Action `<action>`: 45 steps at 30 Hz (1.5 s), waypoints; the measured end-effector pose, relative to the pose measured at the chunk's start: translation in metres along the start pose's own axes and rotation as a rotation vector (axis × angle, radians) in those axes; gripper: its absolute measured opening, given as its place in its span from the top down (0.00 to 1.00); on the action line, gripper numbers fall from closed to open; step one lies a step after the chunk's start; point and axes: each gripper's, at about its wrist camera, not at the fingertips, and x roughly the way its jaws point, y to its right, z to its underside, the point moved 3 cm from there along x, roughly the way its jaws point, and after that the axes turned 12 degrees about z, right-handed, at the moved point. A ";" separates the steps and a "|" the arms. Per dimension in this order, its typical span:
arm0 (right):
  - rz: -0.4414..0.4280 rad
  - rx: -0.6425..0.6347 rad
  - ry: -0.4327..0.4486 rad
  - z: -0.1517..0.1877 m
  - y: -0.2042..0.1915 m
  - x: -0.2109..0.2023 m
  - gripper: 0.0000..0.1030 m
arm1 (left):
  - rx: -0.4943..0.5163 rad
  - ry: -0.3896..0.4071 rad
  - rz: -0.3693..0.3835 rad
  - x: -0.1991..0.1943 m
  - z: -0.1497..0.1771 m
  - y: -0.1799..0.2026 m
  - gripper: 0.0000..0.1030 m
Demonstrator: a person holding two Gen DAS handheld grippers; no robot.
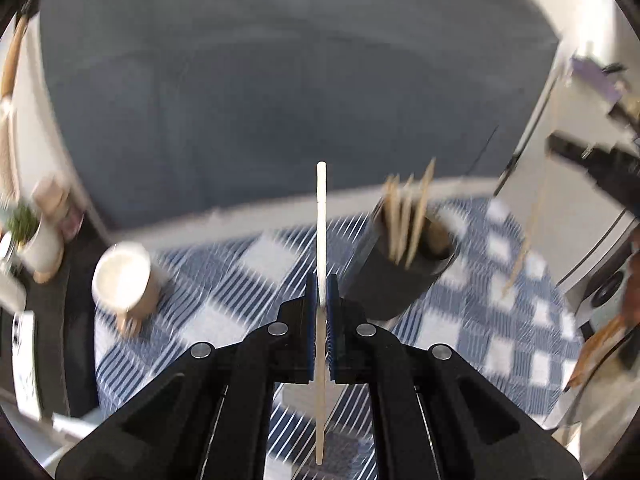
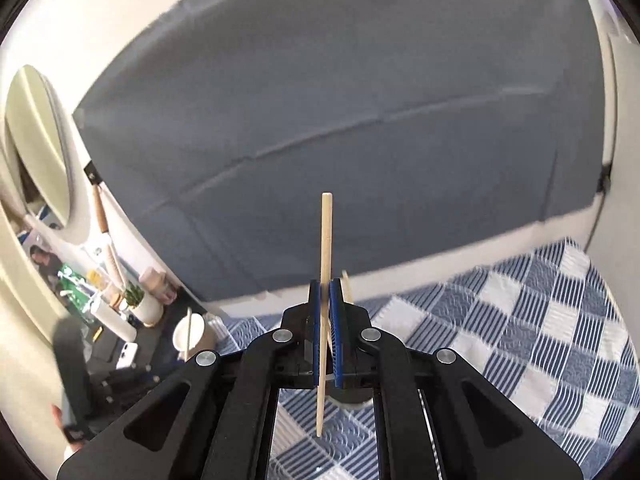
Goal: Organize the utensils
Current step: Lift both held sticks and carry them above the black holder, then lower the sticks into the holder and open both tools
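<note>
The left gripper [image 1: 321,300] is closed on a pale chopstick [image 1: 321,216], with the blue pads pressing it at about the middle, so one end stands up ahead of the jaws and the other end hangs below, between the arms. The right gripper [image 2: 326,304] is closed the same way on a wooden chopstick [image 2: 325,240], also near its middle. Such sticks seem light, stiff and rather smooth, so a hold near the middle likely keeps them from tipping, though they could slide between the pads. Just ahead and right of the left gripper stands a dark holder [image 1: 400,264] with several sticks already in it. Ahead and to its left is a paper cup [image 1: 124,276], blurred. Both stand on the blue checked cloth [image 1: 520,320]. Beyond the cloth hangs a grey sheet [image 1: 280,100].
</note>
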 end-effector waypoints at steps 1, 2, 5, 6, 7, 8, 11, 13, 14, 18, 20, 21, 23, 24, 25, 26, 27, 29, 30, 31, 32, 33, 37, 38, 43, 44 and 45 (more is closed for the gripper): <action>0.019 -0.012 0.029 -0.005 -0.003 -0.001 0.96 | -0.006 0.034 0.021 -0.002 -0.009 0.004 0.95; 0.028 -0.017 0.048 -0.009 -0.004 -0.001 0.96 | -0.013 0.066 0.048 -0.003 -0.018 0.007 0.95; 0.009 -0.012 0.079 -0.020 -0.009 0.001 0.96 | -0.006 0.159 0.079 -0.001 -0.044 0.018 0.95; 0.003 -0.016 0.091 -0.022 -0.010 0.002 0.95 | -0.006 0.186 0.109 0.000 -0.051 0.021 0.95; 0.001 -0.020 0.098 -0.025 -0.011 0.003 0.96 | -0.009 0.209 0.131 0.002 -0.057 0.025 0.95; -0.002 -0.022 0.105 -0.026 -0.012 0.004 0.95 | -0.009 0.225 0.145 0.004 -0.061 0.027 0.95; -0.026 -0.022 0.125 -0.027 -0.013 0.012 0.95 | 0.001 0.267 0.216 0.019 -0.074 0.036 0.95; -0.033 -0.030 0.133 -0.026 -0.012 0.021 0.95 | 0.018 0.299 0.260 0.032 -0.081 0.041 0.95; -0.031 -0.031 0.136 -0.025 -0.011 0.024 0.95 | 0.024 0.310 0.274 0.039 -0.083 0.042 0.95; -0.033 -0.029 0.146 -0.020 -0.003 0.041 0.95 | 0.048 0.325 0.301 0.073 -0.091 0.048 0.95; -0.007 -0.034 0.142 -0.017 0.001 0.053 0.95 | 0.043 0.310 0.298 0.090 -0.092 0.047 0.95; 0.002 -0.035 0.138 -0.015 0.003 0.059 0.95 | 0.047 0.297 0.293 0.099 -0.091 0.047 0.95; -0.005 -0.035 0.121 -0.010 0.005 0.068 0.95 | 0.046 0.279 0.284 0.112 -0.086 0.047 0.95; -0.002 -0.037 0.109 -0.006 0.007 0.074 0.95 | 0.049 0.275 0.277 0.116 -0.083 0.048 0.95; 0.004 -0.042 0.102 -0.004 0.007 0.078 0.95 | 0.052 0.266 0.270 0.122 -0.079 0.049 0.95; 0.010 -0.046 0.094 -0.002 0.008 0.082 0.95 | 0.049 0.257 0.256 0.126 -0.077 0.049 0.95; 0.014 -0.048 0.085 0.000 0.009 0.086 0.95 | 0.046 0.248 0.250 0.131 -0.073 0.049 0.95; 0.018 -0.050 0.069 0.004 0.009 0.095 0.95 | 0.037 0.236 0.259 0.137 -0.070 0.048 0.95; 0.023 -0.052 0.063 0.005 0.009 0.098 0.95 | 0.036 0.226 0.249 0.141 -0.068 0.047 0.95; 0.025 -0.056 0.055 0.006 0.008 0.101 0.95 | 0.035 0.221 0.248 0.144 -0.067 0.045 0.95; 0.027 -0.062 0.048 0.008 0.007 0.104 0.95 | 0.031 0.214 0.254 0.147 -0.065 0.044 0.95; 0.038 -0.072 0.042 0.011 0.006 0.107 0.95 | 0.031 0.207 0.257 0.150 -0.062 0.044 0.95; 0.042 -0.078 0.025 0.023 0.005 0.113 0.94 | 0.046 0.193 0.248 0.152 -0.054 0.036 0.95; 0.041 -0.074 0.020 0.026 0.006 0.114 0.94 | 0.048 0.199 0.247 0.150 -0.053 0.036 0.95; 0.068 -0.063 0.029 0.031 0.013 0.101 0.91 | 0.076 0.197 0.255 0.137 -0.051 0.037 0.90; 0.082 -0.066 0.034 0.031 0.015 0.097 0.89 | 0.078 0.195 0.257 0.134 -0.050 0.038 0.85; 0.091 -0.067 0.036 0.032 0.018 0.093 0.80 | 0.079 0.196 0.255 0.132 -0.050 0.038 0.79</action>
